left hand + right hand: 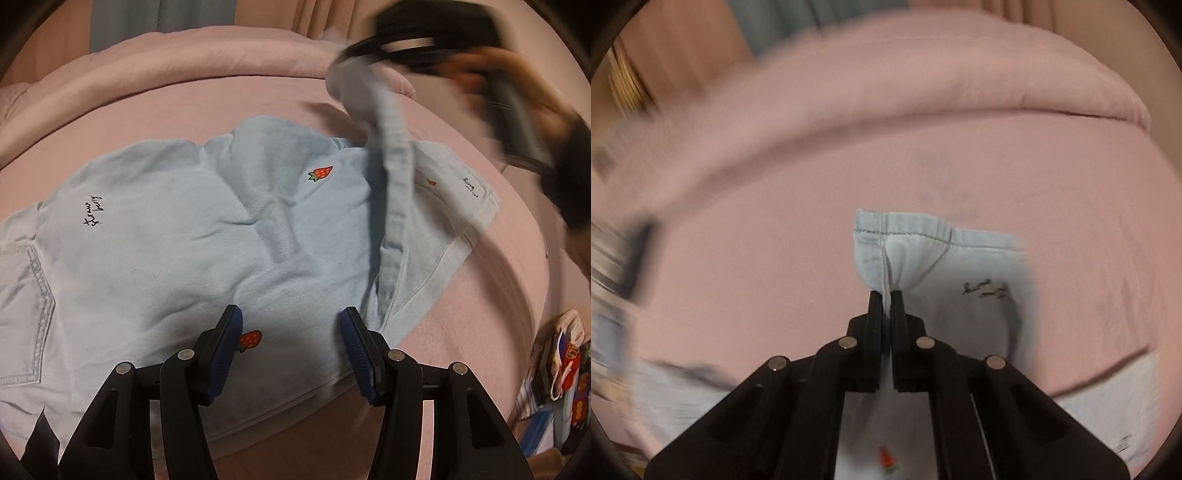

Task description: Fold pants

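Left wrist view: pants (192, 229) lie spread on the pink bed (221, 99); left gripper (291, 352) hovers above them, jaws apart, empty.
Right wrist view: right gripper (886, 295) is clamped on the hem (905, 236), lifted.
Handling: soft, light denim that likely droops; best held at hems.

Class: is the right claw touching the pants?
Touching. The right wrist view shows the right claw shut on the hem of the pants.
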### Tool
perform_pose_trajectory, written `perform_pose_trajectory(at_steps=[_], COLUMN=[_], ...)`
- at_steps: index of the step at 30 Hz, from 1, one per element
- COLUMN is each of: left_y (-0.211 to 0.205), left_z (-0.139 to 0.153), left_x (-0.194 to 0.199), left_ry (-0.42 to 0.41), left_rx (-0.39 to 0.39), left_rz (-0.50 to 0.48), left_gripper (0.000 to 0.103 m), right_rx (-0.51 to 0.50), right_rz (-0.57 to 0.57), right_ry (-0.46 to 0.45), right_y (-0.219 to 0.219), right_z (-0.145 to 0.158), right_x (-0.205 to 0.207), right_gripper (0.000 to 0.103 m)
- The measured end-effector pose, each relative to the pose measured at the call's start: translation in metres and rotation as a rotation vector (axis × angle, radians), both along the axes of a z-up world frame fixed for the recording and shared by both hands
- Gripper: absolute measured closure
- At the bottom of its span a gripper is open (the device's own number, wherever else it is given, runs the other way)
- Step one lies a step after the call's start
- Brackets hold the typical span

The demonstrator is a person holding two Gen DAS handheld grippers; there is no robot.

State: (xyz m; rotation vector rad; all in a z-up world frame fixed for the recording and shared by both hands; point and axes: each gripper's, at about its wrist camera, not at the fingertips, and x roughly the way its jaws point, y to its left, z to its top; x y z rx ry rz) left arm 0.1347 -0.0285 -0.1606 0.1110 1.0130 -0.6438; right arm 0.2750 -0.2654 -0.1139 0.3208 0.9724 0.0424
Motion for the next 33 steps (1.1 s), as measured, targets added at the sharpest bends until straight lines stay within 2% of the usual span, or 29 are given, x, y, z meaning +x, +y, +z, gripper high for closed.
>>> perform_pose_trajectory(at_steps=[2, 3, 4, 7, 9, 12, 13, 14, 16, 17, 18, 20, 22, 24, 25, 26, 27, 29, 31, 33], left_y=[-0.003, -0.004, -0.005, -0.009, -0.010, -0.015, -0.016, -0.017, -0.021, -0.022, -0.024, -0.025, -0.028, -0.029, -0.031, -0.033, -0.033, -0.034, -0.035, -0.037], left_z=[-0.001, -0.001, 0.001, 0.002, 0.002, 0.004, 0.004, 0.004, 0.004, 0.004, 0.004, 0.003, 0.004, 0.002, 0.001, 0.001, 0.001, 0.000, -0.001, -0.001], left_x=[0.000, 0.000, -0.001, -0.001, 0.000, 0.001, 0.004, 0.005, 0.009, 0.009, 0.009, 0.008, 0.007, 0.008, 0.009, 0.009, 0.010, 0.009, 0.009, 0.010], left_ry=[-0.001, -0.002, -0.003, 0.004, 0.009, 0.018, 0.023, 0.029, 0.037, 0.037, 0.037, 0.036, 0.037, 0.038, 0.038, 0.036, 0.036, 0.033, 0.032, 0.032], left_rx=[0.012, 0.019, 0.024, 0.038, 0.046, 0.062, 0.065, 0.068, 0.075, 0.079, 0.085, 0.095, 0.102, 0.105, 0.110, 0.116, 0.119, 0.118, 0.114, 0.119], left_rz=[0.002, 0.005, 0.008, 0.015, 0.012, 0.011, 0.012, 0.015, 0.020, 0.020, 0.019, 0.015, 0.011, 0.011, 0.010, 0.009, 0.008, 0.006, 0.005, 0.002], left_gripper=[0.048, 0.048, 0.048, 0.047, 0.047, 0.047, 0.047, 0.047, 0.047, 0.047, 0.047, 0.047, 0.047, 0.047, 0.047, 0.047, 0.047, 0.047, 0.046, 0.046], right_rx=[0.092, 0.116, 0.152, 0.222, 0.268, 0.380, 0.415, 0.480, 0.615, 0.650, 0.658, 0.635, 0.627, 0.666, 0.647, 0.552, 0.460, 0.417, 0.357, 0.301], right_rz=[-0.030, -0.037, -0.072, -0.184, -0.288, -0.391, -0.422, -0.462, -0.507, -0.516, -0.517, -0.505, -0.510, -0.522, -0.517, -0.518, -0.527, -0.494, -0.435, -0.430], right_ry=[-0.145, -0.179, -0.229, -0.312, -0.281, -0.156, -0.129, -0.108, -0.165, -0.195, -0.207, -0.205, -0.190, -0.223, -0.230, -0.188, -0.128, -0.097, -0.182, -0.263], right_y=[-0.029, -0.037, -0.055, -0.095, -0.129, -0.159, -0.163, -0.169, -0.173, -0.173, -0.172, -0.161, -0.160, -0.165, -0.170, -0.169, -0.172, -0.173, -0.166, -0.163], right_z=[0.039, 0.047, 0.058, 0.058, 0.028, -0.035, -0.050, -0.068, -0.081, -0.081, -0.079, -0.075, -0.069, -0.062, -0.058, -0.053, -0.051, -0.056, -0.030, -0.011], right_x=[-0.051, -0.068, -0.102, -0.171, -0.211, -0.242, -0.250, -0.257, -0.270, -0.273, -0.276, -0.269, -0.262, -0.262, -0.260, -0.253, -0.245, -0.244, -0.251, -0.260], right_gripper=[0.099, 0.099, 0.099, 0.099, 0.097, 0.092, 0.088, 0.080, 0.074, 0.068, 0.063, 0.059, 0.059, 0.060, 0.062, 0.073, 0.094, 0.096, 0.097, 0.097])
